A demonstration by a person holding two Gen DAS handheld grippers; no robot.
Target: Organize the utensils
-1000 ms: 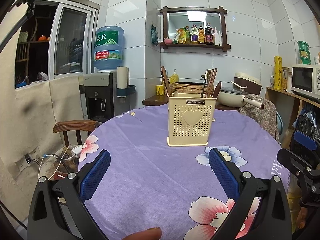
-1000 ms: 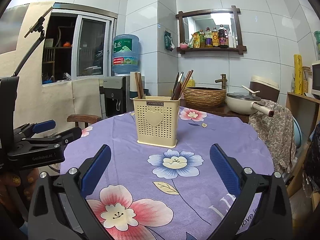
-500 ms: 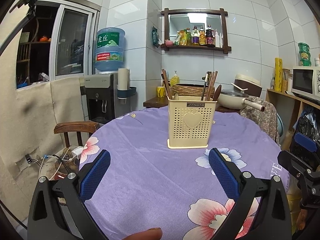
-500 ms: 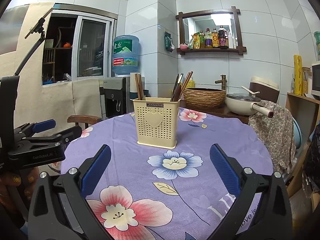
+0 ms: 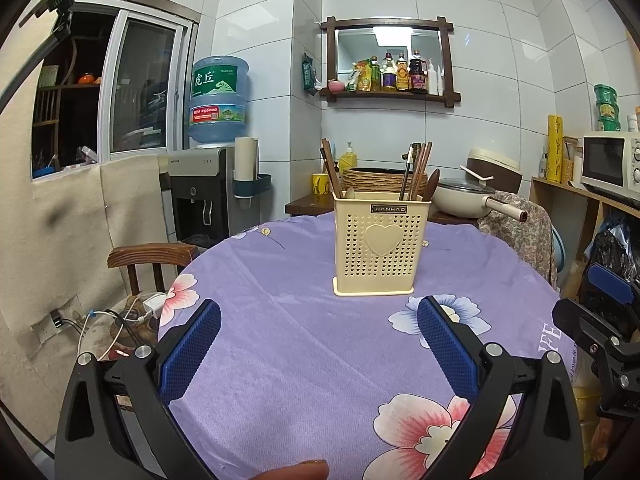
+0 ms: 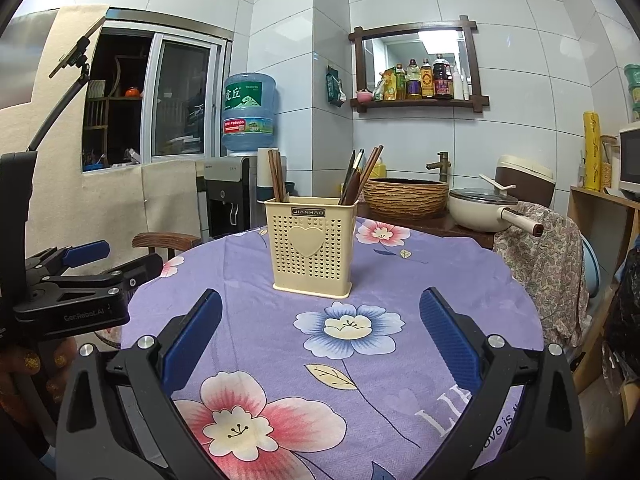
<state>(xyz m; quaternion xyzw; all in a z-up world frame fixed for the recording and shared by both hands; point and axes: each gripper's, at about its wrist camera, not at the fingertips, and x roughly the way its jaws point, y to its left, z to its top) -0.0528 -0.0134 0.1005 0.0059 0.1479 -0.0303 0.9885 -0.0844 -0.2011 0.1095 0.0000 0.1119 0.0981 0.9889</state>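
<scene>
The cream utensil holder (image 5: 379, 242) stood upright near the middle of the round counter (image 5: 280, 344), which was covered by a purple flowered cloth. From the left hand-held gripper (image 5: 318, 346) it lay ahead at about one o'clock; from the right hand-held gripper (image 6: 320, 344) it lay ahead at about eleven o'clock. Both grippers were spread wide and held nothing, and each hung over the near part of the cloth, well apart from the holder. Neither looked clearly nearer, though that is a judgement from two wide lenses.

The utensils were already in the holder, their long axes close to vertical. In the left view, a few chopsticks (image 5: 330, 170) leaned at the ten o'clock corner, and a fuller bunch of chopsticks and a dark spoon (image 5: 418, 174) fanned out at the two o'clock corner. Nothing loose lay on the visible cloth.

The job appeared close to done, or about to turn to re-sorting what stood in the holder. Any pick would probably have to come from above, with the jaws closing across a handle, and the right-hand bunch looked crowded enough that one piece could drag its neighbours.
</scene>
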